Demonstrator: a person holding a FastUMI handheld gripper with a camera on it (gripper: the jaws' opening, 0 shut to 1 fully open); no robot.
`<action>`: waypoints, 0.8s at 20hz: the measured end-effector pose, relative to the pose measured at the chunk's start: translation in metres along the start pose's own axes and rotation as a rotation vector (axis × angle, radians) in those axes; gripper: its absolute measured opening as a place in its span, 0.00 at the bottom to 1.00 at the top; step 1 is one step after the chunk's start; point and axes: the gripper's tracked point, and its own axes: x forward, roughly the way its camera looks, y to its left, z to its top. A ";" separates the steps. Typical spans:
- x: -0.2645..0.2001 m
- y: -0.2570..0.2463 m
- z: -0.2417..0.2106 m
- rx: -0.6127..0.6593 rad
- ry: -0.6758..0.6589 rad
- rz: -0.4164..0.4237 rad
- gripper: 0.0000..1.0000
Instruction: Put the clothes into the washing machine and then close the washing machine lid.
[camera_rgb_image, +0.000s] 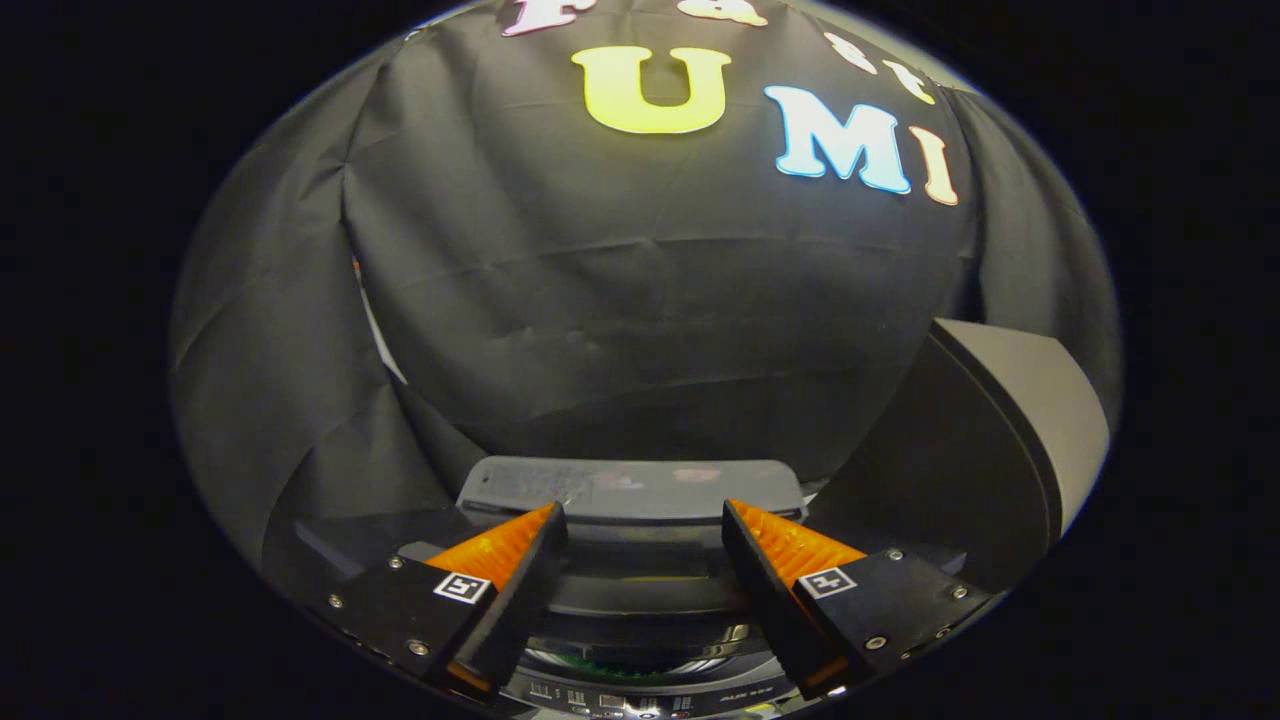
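The gripper (645, 520) hangs wide open and empty above the washing machine (630, 490), whose raised lid (1000, 430) stands to the right; its panel markings are unreadable.

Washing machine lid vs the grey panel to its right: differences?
The washing machine lid lies low and flat just beyond the open gripper; the grey panel stands taller, off beside the fingers. The lid's edge is rounded, the panel's corner angular. Both are dark grey.

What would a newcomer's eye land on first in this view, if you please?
Probably the gripper, its jaws spread wide with nothing between them. Just beyond and below them sits the washing machine, a grey panel at its back and a dark opening under the jaws. Behind it hangs the black cloth wall.
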 end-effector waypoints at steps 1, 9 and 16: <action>-0.008 0.001 -0.008 -0.003 -0.014 0.000 0.96; -0.016 0.015 -0.047 -0.021 0.015 0.005 0.96; -0.023 -0.002 -0.037 -0.039 -0.051 -0.034 0.96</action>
